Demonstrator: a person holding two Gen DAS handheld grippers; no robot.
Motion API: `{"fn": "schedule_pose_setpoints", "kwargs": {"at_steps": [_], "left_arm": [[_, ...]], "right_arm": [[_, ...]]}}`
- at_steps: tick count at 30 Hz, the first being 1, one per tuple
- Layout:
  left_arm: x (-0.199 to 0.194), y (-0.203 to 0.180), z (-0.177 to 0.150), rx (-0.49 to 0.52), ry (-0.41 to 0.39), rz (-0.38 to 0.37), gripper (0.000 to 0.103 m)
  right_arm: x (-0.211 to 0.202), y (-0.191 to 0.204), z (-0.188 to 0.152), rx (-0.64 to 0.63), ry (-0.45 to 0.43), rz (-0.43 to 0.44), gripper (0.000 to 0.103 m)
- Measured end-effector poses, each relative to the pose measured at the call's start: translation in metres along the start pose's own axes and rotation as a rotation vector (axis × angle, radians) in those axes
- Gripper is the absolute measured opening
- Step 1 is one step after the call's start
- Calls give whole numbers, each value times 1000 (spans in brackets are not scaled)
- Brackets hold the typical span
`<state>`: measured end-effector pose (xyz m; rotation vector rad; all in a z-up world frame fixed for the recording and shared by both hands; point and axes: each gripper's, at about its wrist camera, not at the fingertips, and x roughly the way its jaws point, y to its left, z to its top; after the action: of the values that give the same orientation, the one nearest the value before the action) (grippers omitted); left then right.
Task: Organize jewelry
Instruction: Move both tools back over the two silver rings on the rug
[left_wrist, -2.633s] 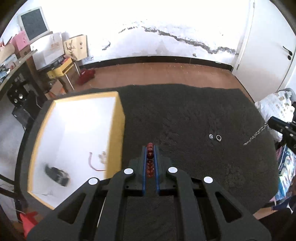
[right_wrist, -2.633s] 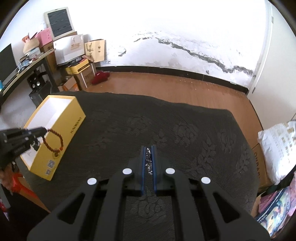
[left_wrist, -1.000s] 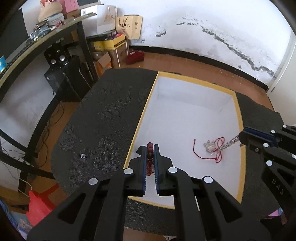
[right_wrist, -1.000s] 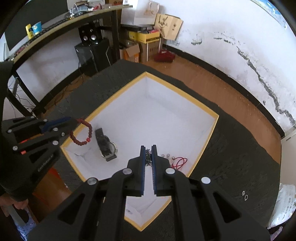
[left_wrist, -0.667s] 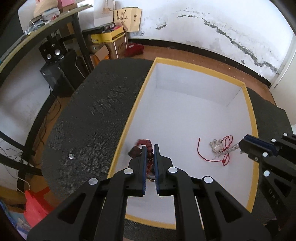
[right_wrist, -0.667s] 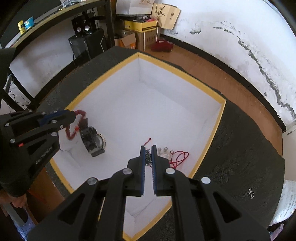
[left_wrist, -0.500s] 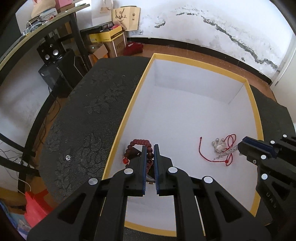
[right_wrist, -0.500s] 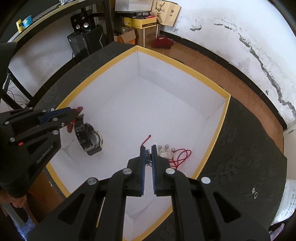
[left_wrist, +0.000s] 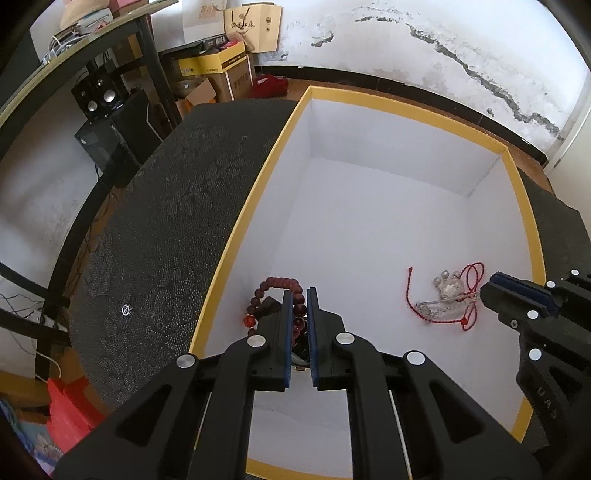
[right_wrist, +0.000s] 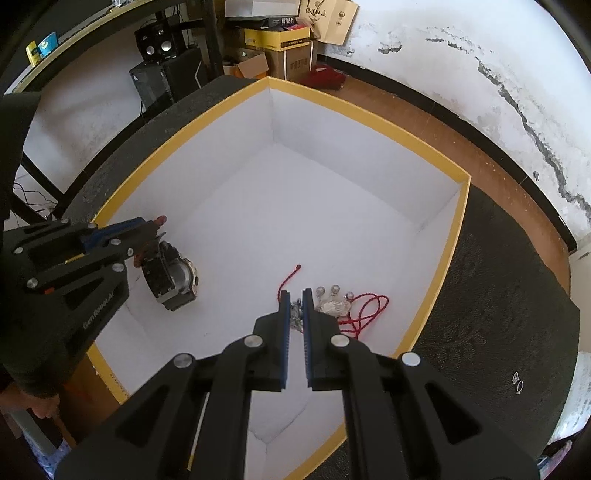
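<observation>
A yellow-rimmed white box (left_wrist: 402, 110) (right_wrist: 369, 122) lies on a dark mat. My left gripper (left_wrist: 299, 295) is inside the box at its left wall, its jaws slightly parted around a dark red bead bracelet (left_wrist: 275, 285) that rests on a black watch (right_wrist: 173, 277). My right gripper (right_wrist: 295, 297) (left_wrist: 495, 284) is low in the box, jaws narrowly parted around a silver chain (right_wrist: 295, 314) (left_wrist: 439, 306) lying beside a red cord with a silver charm (right_wrist: 354, 306) (left_wrist: 448, 288).
Two small rings (right_wrist: 517, 384) lie on the mat to the right of the box. A small silver piece (left_wrist: 125, 309) lies on the mat to the left. Shelves, speakers and cardboard boxes (left_wrist: 218, 66) stand beyond the table.
Both grippers dropped lower into the box. The bead bracelet now rests on the watch and the chain lies on the box floor; both pairs of jaws have parted slightly.
</observation>
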<state>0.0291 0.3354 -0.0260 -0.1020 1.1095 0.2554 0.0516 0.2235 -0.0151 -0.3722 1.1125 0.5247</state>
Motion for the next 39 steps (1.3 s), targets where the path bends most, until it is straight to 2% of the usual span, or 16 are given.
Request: {"fn": "schedule_pose_setpoints", "kwargs": {"at_steps": [5, 7, 8, 9, 10, 12, 13, 15, 20, 23, 26, 29, 33, 36, 39], "left_arm": [[0, 2, -2, -2, 7, 7, 8], [-2, 1, -2, 0, 0, 14, 14], [-4, 1, -2, -1, -2, 25, 41], [-8, 3, -3, -14, -14, 21, 79], [-11, 4, -4, -24, -26, -13, 83], [-18, 0, -6, -14, -29, 5, 91], [-21, -2, -7, -9, -34, 24, 95], [-29, -5, -8, -13, -44, 28, 97], [-55, -6, -8, -60, -54, -18, 97], [-82, -17, -11, -84, -92, -71, 97], [-103, -37, -14, -65, -123, -91, 97], [-123, -82, -21, -3, -172, -117, 97], [-131, -148, -30, 96, -203, -165, 97], [-124, -208, -40, 200, -219, -195, 97], [-107, -256, -46, 271, -215, -239, 97]], "right_arm": [[-5, -4, -2, 5, -8, -1, 7], [-8, -5, -3, 8, -13, -7, 9], [-10, -6, -4, 14, -15, -5, 12], [-14, -9, -5, 23, -21, 0, 33], [-19, -9, -6, 30, -38, 3, 68], [-33, -13, -9, 46, -87, 5, 89], [-40, -15, -11, 48, -93, 4, 90], [-53, -21, -17, 56, -98, 19, 90], [-97, -45, -44, 68, -147, 21, 94], [-129, -75, -74, 94, -191, 21, 94], [-155, -115, -107, 153, -223, -8, 95], [-173, -156, -140, 207, -249, -66, 95], [-184, -203, -187, 236, -259, -148, 95], [-183, -239, -219, 274, -265, -201, 95], [-171, -270, -240, 333, -254, -195, 95]]}}
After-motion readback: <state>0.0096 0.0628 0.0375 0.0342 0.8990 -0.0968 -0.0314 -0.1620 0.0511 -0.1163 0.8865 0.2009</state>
